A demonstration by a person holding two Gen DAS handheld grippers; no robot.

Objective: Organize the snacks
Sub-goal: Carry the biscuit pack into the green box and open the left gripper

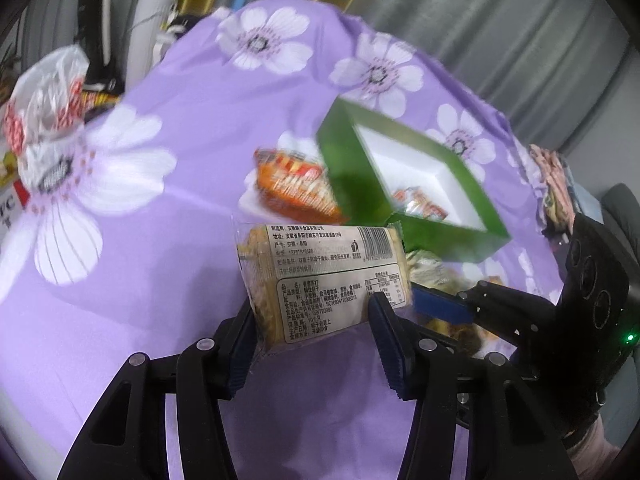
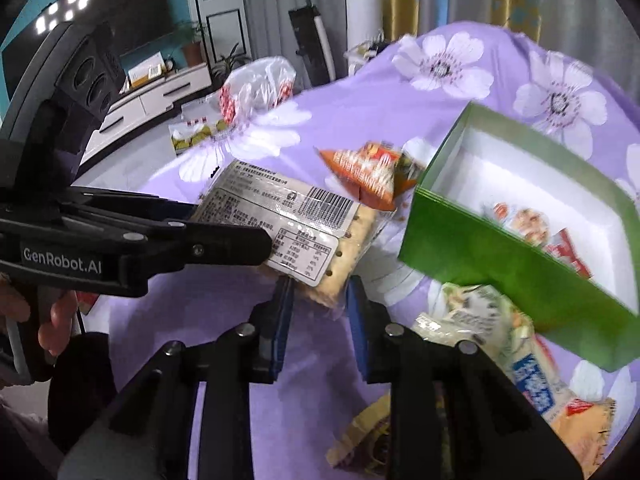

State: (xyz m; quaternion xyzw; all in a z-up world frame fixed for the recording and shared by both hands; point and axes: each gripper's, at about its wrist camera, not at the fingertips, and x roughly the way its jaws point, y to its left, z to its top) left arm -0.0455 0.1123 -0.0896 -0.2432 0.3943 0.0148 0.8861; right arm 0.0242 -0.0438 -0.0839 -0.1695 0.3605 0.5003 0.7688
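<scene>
Cracker pack (image 1: 320, 276), frame centre: light, brittle, slick wrap; left gripper (image 1: 312, 320) clamps its end; right gripper (image 2: 320, 292) pinches its corner.

both hand-held grippers angle downward, left hand-held gripper (image 1: 316, 320) clamped on something, right hand-held gripper (image 2: 320, 300) pinched nearly shut with its blue pads close together

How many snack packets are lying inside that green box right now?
2 that I can make out, both blurred: side by side in the near corner of the green box, snack packets and. The front wall may hide more.
</scene>
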